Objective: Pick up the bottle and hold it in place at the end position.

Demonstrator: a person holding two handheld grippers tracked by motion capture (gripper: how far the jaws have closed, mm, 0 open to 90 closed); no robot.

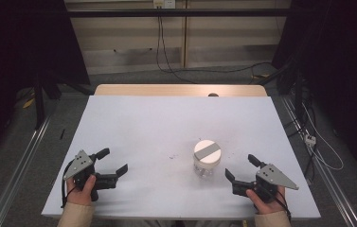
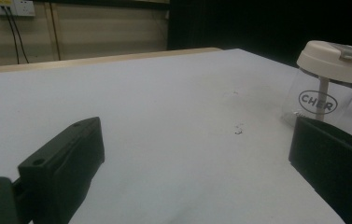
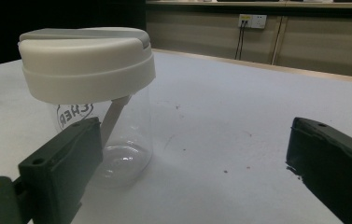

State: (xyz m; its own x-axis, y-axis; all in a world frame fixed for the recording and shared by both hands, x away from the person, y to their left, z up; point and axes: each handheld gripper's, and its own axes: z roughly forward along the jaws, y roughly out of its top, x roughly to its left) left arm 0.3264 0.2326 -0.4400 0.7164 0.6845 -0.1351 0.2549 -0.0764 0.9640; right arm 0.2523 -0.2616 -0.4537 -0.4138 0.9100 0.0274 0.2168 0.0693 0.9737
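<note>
Standing upright on the white table (image 1: 133, 123), a clear jar (image 1: 207, 160) with a cream lid (image 1: 207, 151) is seen a little right of the middle, toward the near edge. A grey strip is laid across the top of the lid, and a slim pale stalk is seen hanging inside the clear wall, with printed letters on the side. The long axis of the jar is vertical, so its round side wall is what is offered to a sideways grasp.

The right gripper (image 1: 243, 169) is held just beside the jar, on its near right, and its jaws are spread wide with nothing between them. In the right gripper view the jar (image 3: 100, 112) is seen close, off toward one jaw and not centred in the gap; no contact can be made out. The left gripper (image 1: 114, 161) is held well apart from the jar, on the table's left, its jaws likewise spread and empty. In the left gripper view the jar (image 2: 325, 84) is seen far off at the edge of the frame, behind one jaw.

The right gripper is judged to be the nearer by a clear margin. A grasp by it would call for a short move forward and to the left, so that the jar is brought between the spread jaws before they are closed on the clear wall below the lid.
</note>
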